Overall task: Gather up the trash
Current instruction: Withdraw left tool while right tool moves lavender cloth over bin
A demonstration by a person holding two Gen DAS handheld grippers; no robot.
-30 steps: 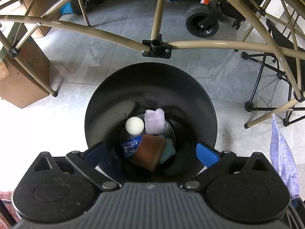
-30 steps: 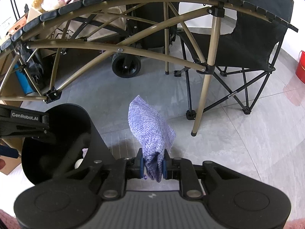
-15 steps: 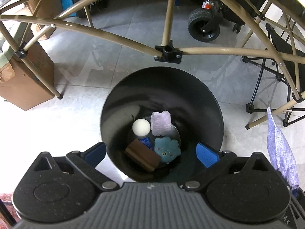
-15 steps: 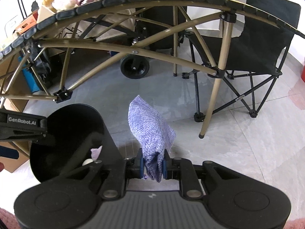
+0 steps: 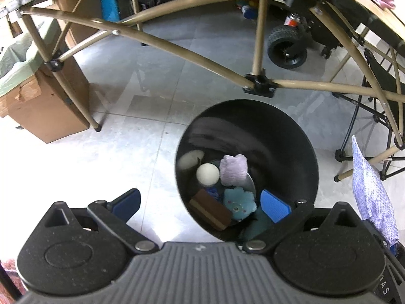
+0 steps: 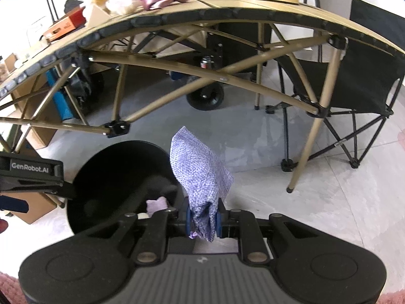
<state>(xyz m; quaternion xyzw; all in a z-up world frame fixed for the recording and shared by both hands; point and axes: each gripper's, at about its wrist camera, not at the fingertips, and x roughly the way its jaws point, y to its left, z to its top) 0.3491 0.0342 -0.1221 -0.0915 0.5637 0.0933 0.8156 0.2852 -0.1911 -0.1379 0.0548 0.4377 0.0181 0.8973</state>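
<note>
Right gripper (image 6: 203, 221) clamps a speckled purple woven cloth (image 6: 200, 177) at frame centre, right of the round black plastic bin (image 6: 114, 162); left gripper (image 5: 200, 202) gapes empty

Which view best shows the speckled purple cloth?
The right wrist view: the speckled purple cloth stands centre frame, pinched in the right gripper. The left wrist view catches it only at the right edge.

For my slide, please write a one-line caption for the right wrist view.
Right gripper shut on a purple cloth, beside the black bin under a folding table.
</note>
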